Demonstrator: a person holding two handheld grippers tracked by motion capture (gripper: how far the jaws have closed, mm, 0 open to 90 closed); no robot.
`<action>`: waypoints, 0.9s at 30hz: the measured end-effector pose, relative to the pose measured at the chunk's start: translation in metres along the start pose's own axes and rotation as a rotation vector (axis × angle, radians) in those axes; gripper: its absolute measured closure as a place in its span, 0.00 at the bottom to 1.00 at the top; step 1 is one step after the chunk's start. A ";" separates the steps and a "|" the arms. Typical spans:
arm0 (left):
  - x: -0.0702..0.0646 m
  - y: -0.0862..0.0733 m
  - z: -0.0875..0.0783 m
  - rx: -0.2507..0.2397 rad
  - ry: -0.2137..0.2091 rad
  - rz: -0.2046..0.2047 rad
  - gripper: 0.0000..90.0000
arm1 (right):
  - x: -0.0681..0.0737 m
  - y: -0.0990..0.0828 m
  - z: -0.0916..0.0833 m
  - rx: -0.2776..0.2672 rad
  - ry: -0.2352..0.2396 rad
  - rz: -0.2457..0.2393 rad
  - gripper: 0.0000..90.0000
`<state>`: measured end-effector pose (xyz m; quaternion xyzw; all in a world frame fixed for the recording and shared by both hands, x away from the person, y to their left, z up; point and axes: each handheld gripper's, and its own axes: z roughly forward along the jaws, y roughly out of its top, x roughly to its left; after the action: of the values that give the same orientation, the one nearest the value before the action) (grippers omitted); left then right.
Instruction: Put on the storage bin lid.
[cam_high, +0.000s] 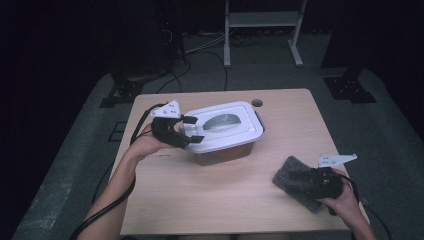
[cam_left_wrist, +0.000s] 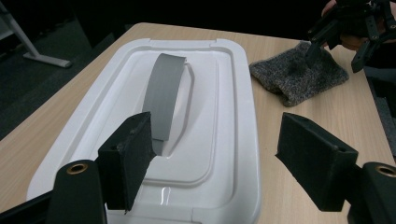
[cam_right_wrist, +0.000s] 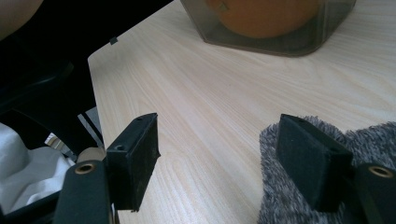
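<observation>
At the left, the left gripper (cam_high: 189, 131) is held at the near-left end of the white lid (cam_high: 227, 125) of the clear container (cam_high: 225, 152), which stands near the middle of the table (cam_high: 210, 200). Its jaws are spread, one over the lid beside the grey handle (cam_left_wrist: 163, 93) and the other out past the lid's edge — nothing is pinched. The step in hand is judged to be taking hold of the lid at this end. For a sound grip, the lid's rim should be brought squarely between the pads before they are closed, and the lift kept level so that the container is not dragged along.

At the right, the grey cloth (cam_high: 299, 180) lies near the table's front edge. The right gripper (cam_high: 320, 186) is rested on it with jaws spread — one pad on the fabric, nothing clamped.
</observation>
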<state>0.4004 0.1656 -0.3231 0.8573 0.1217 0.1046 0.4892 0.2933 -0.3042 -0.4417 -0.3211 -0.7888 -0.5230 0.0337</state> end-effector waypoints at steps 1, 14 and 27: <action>-0.001 -0.001 -0.001 0.000 0.002 0.000 0.29 | 0.000 0.000 0.000 0.002 0.000 -0.002 0.32; -0.012 -0.021 -0.017 -0.001 0.022 -0.007 0.23 | 0.000 0.000 0.003 0.011 -0.001 -0.002 0.32; -0.017 -0.037 -0.037 -0.022 0.048 -0.041 0.18 | 0.000 0.001 0.005 0.016 -0.001 0.001 0.32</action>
<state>0.3694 0.2087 -0.3381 0.8465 0.1500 0.1164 0.4974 0.2948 -0.2997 -0.4434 -0.3213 -0.7930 -0.5164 0.0361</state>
